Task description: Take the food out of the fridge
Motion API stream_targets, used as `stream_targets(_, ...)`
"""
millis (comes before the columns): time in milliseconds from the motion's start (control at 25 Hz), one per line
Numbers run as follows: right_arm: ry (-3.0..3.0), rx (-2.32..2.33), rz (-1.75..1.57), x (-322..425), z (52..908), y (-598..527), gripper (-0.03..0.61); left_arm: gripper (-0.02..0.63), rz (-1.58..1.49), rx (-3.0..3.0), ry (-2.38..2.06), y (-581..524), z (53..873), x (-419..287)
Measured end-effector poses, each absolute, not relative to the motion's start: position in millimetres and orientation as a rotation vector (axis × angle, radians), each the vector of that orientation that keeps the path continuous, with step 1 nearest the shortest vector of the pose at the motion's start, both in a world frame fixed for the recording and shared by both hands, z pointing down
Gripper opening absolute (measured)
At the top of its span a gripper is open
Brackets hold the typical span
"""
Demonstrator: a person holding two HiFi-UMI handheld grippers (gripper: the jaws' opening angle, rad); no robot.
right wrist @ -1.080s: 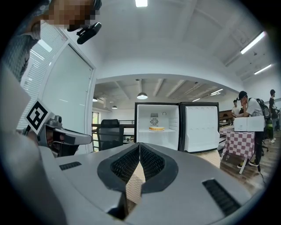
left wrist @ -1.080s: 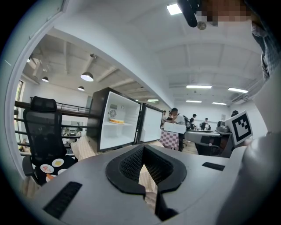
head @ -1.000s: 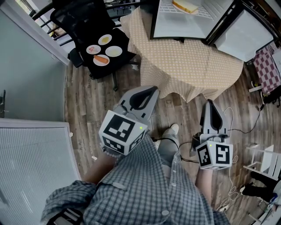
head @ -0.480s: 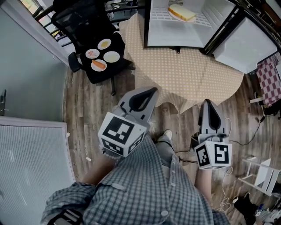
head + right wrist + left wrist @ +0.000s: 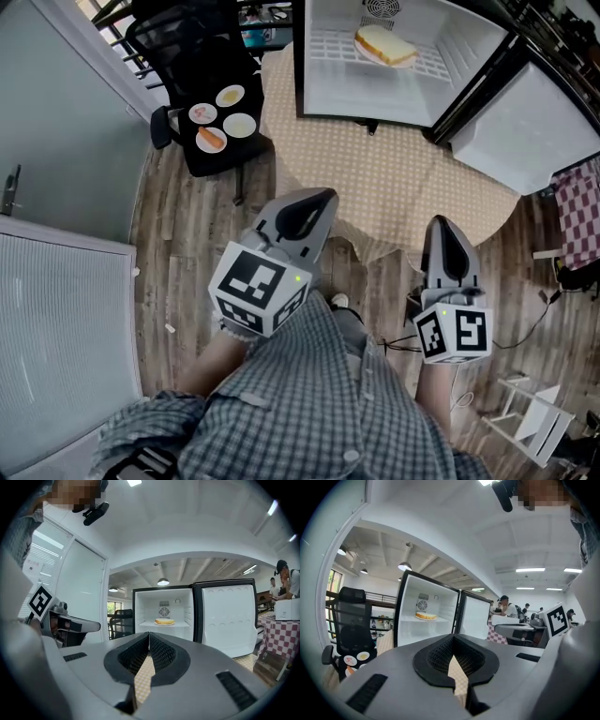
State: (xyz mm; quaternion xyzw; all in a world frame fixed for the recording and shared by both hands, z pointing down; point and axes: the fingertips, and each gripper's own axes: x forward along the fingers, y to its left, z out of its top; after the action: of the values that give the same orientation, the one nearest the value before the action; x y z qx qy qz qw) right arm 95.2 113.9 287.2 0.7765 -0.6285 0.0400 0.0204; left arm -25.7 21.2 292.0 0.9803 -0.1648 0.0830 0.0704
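A sandwich (image 5: 384, 44) lies on the white wire shelf of the open fridge (image 5: 328, 84), at the top of the head view. The fridge stands on a table under a tan dotted cloth (image 5: 375, 178). My left gripper (image 5: 322, 196) is shut and empty, held above the floor just short of the cloth's near edge. To its right, my right gripper (image 5: 441, 223) is also shut and empty. Both point at the fridge from well short of it. In the left gripper view the sandwich (image 5: 426, 616) shows beyond the shut left gripper (image 5: 453, 635). In the right gripper view the sandwich (image 5: 164, 621) sits straight past the right gripper (image 5: 149, 633).
A black office chair (image 5: 202, 84) at the upper left carries several small plates (image 5: 225, 117) of food. The fridge door (image 5: 525, 122) hangs open to the right. A grey wall and a white panel (image 5: 56, 347) stand at the left. Cables and a white rack (image 5: 525, 422) lie on the floor at the right.
Both grippers have been carried forward toward the table, still shut. The fridge interior and the sandwich have come further into the head view.
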Motion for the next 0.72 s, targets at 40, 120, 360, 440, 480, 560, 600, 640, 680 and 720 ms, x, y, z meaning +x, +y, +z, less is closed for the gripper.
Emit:
stream_targets(40,-1.968,2.393,0.125,102.6,287.5,112.4,0.011,0.006,0.249,2.944,-0.517,21.7,291.7,-20.0)
stream_targets(120,-2.005,2.361,0.127,115.8,288.2,109.4,0.010,0.006,0.245,2.933,-0.562,22.4,291.3,-9.7)
stream_targets(360,-2.075,2.296,0.130,145.3,290.1,107.8,0.010,0.006,0.231,2.896,-0.648,29.4,291.5,12.9)
stream_targets(440,-2.089,2.286,0.144,151.4,293.2,106.8,0.011,0.006,0.238,2.890,-0.668,31.3,292.4,16.8)
stream_targets(480,-2.098,2.281,0.152,153.6,294.3,105.8,0.011,0.006,0.241,2.887,-0.678,31.6,292.6,18.2)
stream_targets(560,-2.117,2.271,0.158,156.5,294.9,102.3,0.011,0.006,0.244,2.882,-0.697,30.3,292.4,19.8)
stream_targets(600,-2.126,2.265,0.157,157.1,294.7,100.1,0.010,0.006,0.246,2.881,-0.707,29.1,292.1,20.0)
stream_targets(640,-2.134,2.261,0.157,157.3,294.8,97.9,0.010,0.006,0.249,2.880,-0.714,27.6,292.2,20.1)
stream_targets(680,-2.139,2.258,0.159,157.4,295.4,96.0,0.011,0.006,0.254,2.879,-0.719,26.1,292.7,20.2)
stream_targets(720,-2.142,2.257,0.164,157.7,296.4,94.2,0.011,0.006,0.259,2.877,-0.722,24.5,293.7,20.7)
